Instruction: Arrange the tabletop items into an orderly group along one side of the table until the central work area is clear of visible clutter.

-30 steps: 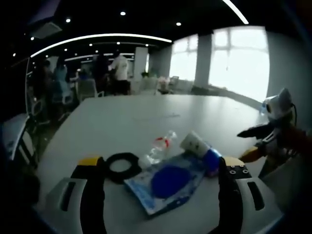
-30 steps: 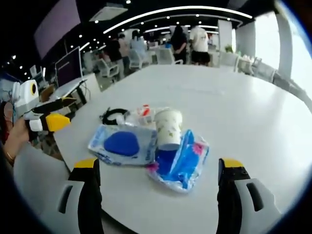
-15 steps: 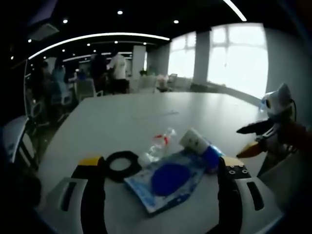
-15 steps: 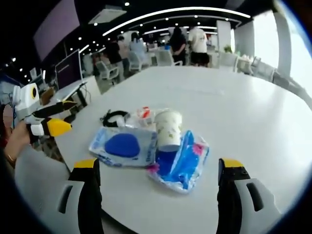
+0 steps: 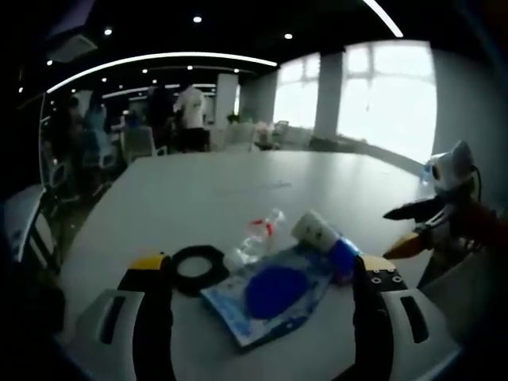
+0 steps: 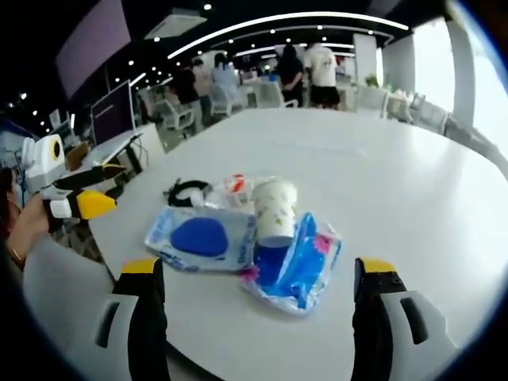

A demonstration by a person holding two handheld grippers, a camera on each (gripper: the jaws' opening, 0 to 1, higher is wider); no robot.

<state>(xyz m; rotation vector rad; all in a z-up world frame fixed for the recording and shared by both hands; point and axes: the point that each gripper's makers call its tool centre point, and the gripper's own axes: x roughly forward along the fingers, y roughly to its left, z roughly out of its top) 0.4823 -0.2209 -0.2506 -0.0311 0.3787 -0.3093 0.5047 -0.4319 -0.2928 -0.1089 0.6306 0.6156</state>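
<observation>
On table (image 6: 413,190): blue packets (image 6: 202,238), paper cup (image 6: 275,209); both tools (image 5: 262,317) (image 6: 258,313) apart, empty.

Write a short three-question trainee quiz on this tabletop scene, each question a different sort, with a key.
1. True or false: the paper cup stands upright on the white table.
2. Multiple choice: in the right gripper view, the black ring lies (A) beyond the flat blue packet, (B) inside the cup, (C) between the right gripper's fingers.
3. Fill in: the clear plastic bottle lies on its ____, and both the right gripper and the left gripper are ____.

Key: 1 true; 2 A; 3 side, open.
</observation>
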